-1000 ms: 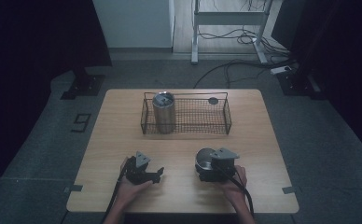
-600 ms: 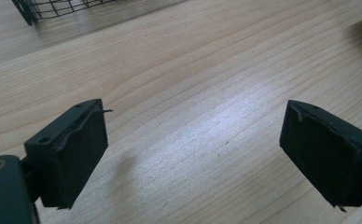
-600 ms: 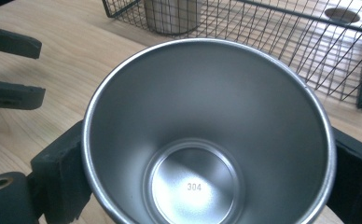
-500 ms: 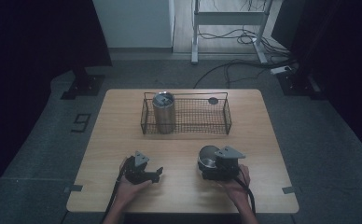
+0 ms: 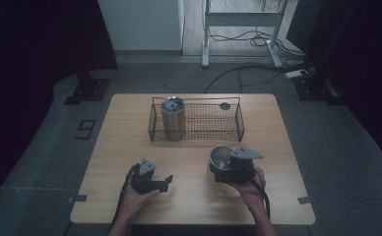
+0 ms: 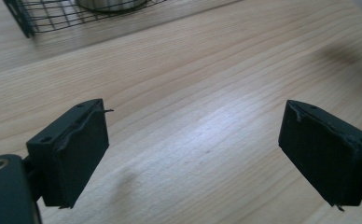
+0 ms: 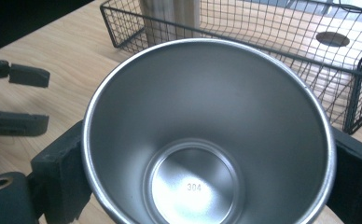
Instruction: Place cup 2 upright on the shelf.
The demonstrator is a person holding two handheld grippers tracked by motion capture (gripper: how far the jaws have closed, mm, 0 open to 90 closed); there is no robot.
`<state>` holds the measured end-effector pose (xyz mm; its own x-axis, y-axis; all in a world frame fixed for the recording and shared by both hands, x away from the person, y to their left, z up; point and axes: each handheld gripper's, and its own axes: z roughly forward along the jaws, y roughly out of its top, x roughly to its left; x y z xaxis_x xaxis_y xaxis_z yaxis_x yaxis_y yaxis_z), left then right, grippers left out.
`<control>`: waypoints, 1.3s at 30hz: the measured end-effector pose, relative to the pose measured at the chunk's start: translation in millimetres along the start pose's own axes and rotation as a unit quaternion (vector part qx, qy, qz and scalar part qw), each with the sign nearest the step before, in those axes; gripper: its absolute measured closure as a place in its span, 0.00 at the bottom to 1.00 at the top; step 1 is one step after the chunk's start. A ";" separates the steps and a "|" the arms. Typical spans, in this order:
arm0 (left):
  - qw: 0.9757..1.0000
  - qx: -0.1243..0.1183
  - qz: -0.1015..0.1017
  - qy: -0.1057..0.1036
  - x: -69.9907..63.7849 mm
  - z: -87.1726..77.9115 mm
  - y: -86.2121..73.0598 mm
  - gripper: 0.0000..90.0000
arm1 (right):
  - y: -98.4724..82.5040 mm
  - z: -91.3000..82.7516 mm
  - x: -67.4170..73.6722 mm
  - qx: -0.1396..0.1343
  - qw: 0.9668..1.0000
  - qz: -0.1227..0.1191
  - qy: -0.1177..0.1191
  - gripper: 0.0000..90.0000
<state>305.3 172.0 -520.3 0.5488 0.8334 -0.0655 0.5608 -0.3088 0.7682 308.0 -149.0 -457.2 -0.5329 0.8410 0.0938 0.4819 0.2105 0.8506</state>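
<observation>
— Why does the right gripper [image 5: 224,168] grip that steel cup [image 7: 207,135] by its sides?

— To carry it mouth-up from the near right toward the wire basket [image 5: 238,129] (another cup [image 5: 173,118] stands inside).

— The left gripper [image 6: 195,154]?

— Jaws apart, just narrowing, holding nothing.

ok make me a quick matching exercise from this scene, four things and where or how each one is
Things:
1. steel cup
2. tall tumbler
3. left gripper
4. wire basket

States:
a. standing upright in the basket's left end
b. jaws apart over bare wood
c. clamped between the right gripper's jaws
d. at the table's far side

Pairs: 1-c, 2-a, 3-b, 4-d
</observation>
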 end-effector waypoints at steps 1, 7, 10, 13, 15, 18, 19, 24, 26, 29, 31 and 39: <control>1.000 0.003 0.001 0.000 -0.7 -0.2 0.7 0.10 | 2.2 -0.2 0.2 0.000 1.000 0.001 0.001 0.07; 1.000 0.003 0.005 -0.005 -3.5 -0.9 1.5 0.09 | 13.7 -2.5 0.4 -0.004 1.000 -0.002 -0.006 0.07; 1.000 0.004 0.005 -0.005 -3.1 -0.6 1.5 0.09 | 19.0 -2.6 0.3 -0.004 1.000 -0.007 -0.008 0.07; 1.000 0.005 0.004 -0.004 -3.0 0.2 1.1 0.09 | 23.1 -2.2 0.4 -0.006 1.000 -0.006 -0.001 0.07; 1.000 0.005 0.003 -0.004 -2.8 0.3 0.9 0.09 | 25.4 -1.7 -0.2 -0.005 1.000 -0.005 -0.001 0.07; 1.000 0.006 0.004 -0.003 -2.3 -0.2 0.7 0.09 | 29.4 -1.9 -0.9 -0.006 1.000 -0.006 -0.005 0.07; 1.000 0.006 0.004 -0.003 -1.9 -0.4 0.7 0.09 | 31.1 -2.1 -1.3 -0.008 1.000 -0.006 -0.004 0.07; 1.000 0.004 0.002 -0.001 -1.3 -0.3 0.5 0.09 | 41.5 -4.5 -4.1 -0.013 1.000 -0.007 -0.002 0.07; 1.000 0.004 0.002 -0.003 -1.3 -0.7 0.7 0.09 | 45.8 -5.5 -6.5 -0.015 1.000 -0.005 0.005 0.07; 1.000 0.004 0.004 -0.003 -1.4 -0.9 0.5 0.09 | 51.7 -6.6 -9.1 -0.018 1.000 -0.005 0.004 0.07; 1.000 0.005 0.004 -0.003 -1.7 -0.5 0.2 0.09 | 55.1 -7.0 -11.5 -0.020 1.000 -0.003 0.002 0.07; 1.000 0.009 0.004 -0.004 -1.3 0.8 -0.4 0.09 | 63.5 -5.2 -20.0 -0.017 1.000 0.000 -0.005 0.07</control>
<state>304.9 170.6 -521.1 0.5580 0.8274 -0.0642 0.5673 -0.3239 0.7572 345.7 -155.1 -402.3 -0.5263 0.8457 0.0888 0.4575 0.1936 0.8679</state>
